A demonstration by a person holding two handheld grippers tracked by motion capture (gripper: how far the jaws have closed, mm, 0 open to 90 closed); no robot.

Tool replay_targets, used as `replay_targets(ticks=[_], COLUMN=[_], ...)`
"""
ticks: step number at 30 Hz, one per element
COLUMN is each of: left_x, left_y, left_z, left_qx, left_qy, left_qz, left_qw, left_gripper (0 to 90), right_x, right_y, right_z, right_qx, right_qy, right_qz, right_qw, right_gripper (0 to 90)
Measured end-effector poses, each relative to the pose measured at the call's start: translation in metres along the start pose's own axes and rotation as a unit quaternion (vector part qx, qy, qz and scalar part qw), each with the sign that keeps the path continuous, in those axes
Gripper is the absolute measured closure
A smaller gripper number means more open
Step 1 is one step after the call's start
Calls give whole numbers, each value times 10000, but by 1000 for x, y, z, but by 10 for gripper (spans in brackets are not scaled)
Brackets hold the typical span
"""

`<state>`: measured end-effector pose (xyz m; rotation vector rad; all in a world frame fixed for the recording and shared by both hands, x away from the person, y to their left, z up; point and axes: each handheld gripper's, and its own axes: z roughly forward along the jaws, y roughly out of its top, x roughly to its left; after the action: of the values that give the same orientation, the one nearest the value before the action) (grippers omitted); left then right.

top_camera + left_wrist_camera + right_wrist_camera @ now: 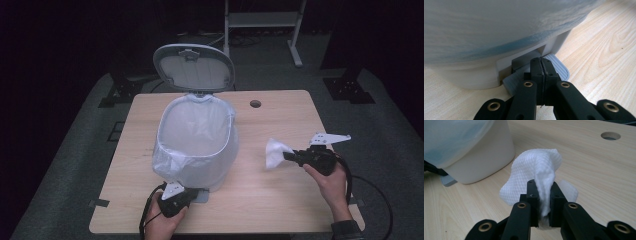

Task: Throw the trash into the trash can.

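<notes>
Pressing: the left gripper (pixel 541 65), jaws closed on nothing, bears down on the grey pedal (pixel 556 67) of the bin (pixel 196 150), which likely keeps the lid (pixel 194 67) upright.
Holding: the right gripper (pixel 544 187) pinches a crumpled white tissue (pixel 536 170) just above the table (pixel 280 200), right of the bin.
Reason: 1 hand keeps the bag-lined mouth open so the other can drop the tissue in.

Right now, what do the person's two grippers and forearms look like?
Both the left gripper and the right gripper are black handheld units, each topped with a pale grey three-cornered plate and trailing a black cable. Up close, the flat black jaws ride on linkage arms with brass-ringed pivot holes. The forearms are bare, with a dark band at the right wrist.
</notes>
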<state>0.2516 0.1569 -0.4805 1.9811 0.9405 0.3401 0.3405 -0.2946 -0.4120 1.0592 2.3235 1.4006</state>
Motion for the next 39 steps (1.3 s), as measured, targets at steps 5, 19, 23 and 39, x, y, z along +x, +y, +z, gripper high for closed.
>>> replay_targets(ticks=[5,19,23,39], left_x=[0,0,0,0], left_y=[0,0,0,0], left_z=[0,0,0,0], left_qx=[-2,-11,-11,3], left_qy=[2,-12,-16,-10], left_qz=[-4,-27,-33,-28], left_qw=[10000,10000,10000,10000], left_gripper=[898,898,898,898], right_x=[5,15,16,23], right_y=[12,36,41,62], right_z=[-3,-7,-10,-22], right_qx=[-141,-337,-417,-702], right_qy=[150,368,386,543], right_qz=[-114,-354,-393,-526], right_qw=[9997,9981,9976,9947], right_gripper=[812,812,813,815])
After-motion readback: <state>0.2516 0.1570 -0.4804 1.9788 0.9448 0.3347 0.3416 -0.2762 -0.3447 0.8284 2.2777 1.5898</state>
